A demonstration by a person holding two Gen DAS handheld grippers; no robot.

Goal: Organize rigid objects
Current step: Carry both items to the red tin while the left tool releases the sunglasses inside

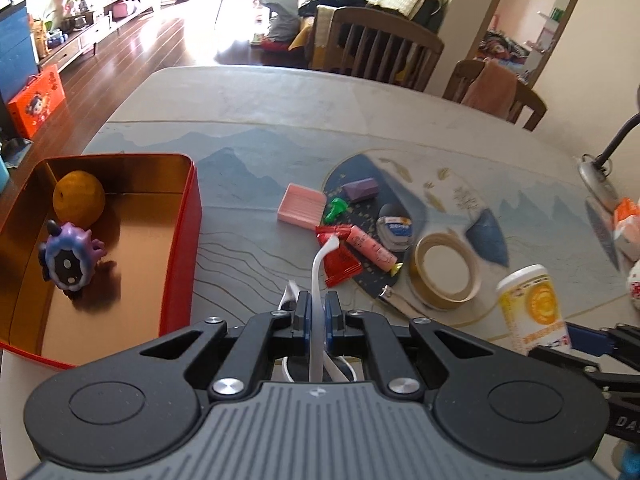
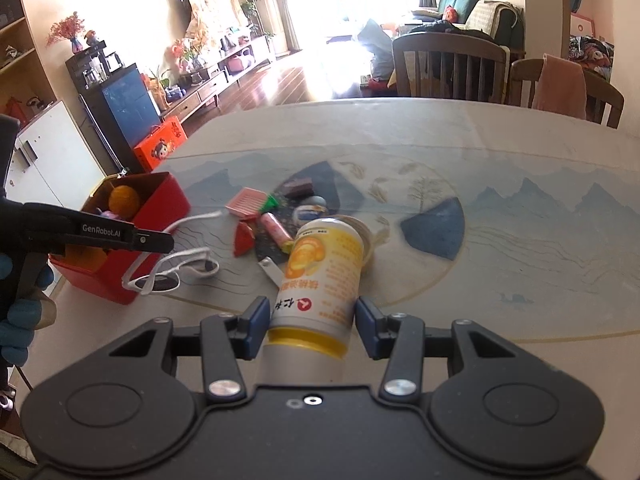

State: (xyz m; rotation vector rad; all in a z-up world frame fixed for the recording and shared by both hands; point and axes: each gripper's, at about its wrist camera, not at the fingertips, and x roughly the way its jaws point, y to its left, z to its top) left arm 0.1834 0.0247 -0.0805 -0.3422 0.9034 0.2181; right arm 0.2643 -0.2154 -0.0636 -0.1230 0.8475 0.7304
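Note:
My left gripper [image 1: 316, 312] is shut on white-framed sunglasses [image 1: 318, 276], held above the table just right of the red tin box [image 1: 184, 240]. The sunglasses also show hanging from it in the right wrist view [image 2: 172, 276]. The box holds an orange [image 1: 79, 202] and a purple toy figure [image 1: 68, 256]. My right gripper [image 2: 310, 322] is shut on a yellow and white can [image 2: 320, 276], which also shows in the left wrist view [image 1: 532, 312]. A pile of small items lies mid-table: pink block [image 1: 301, 203], purple block [image 1: 360, 189], red wrapper [image 1: 340, 256], tape roll [image 1: 444, 270].
A green clip [image 1: 335, 209], a pink tube [image 1: 370, 246] and a round tin [image 1: 394, 228] lie in the pile. A lamp base [image 1: 596, 178] and packets [image 1: 628, 224] stand at the right edge. Wooden chairs [image 1: 380, 48] stand behind the table.

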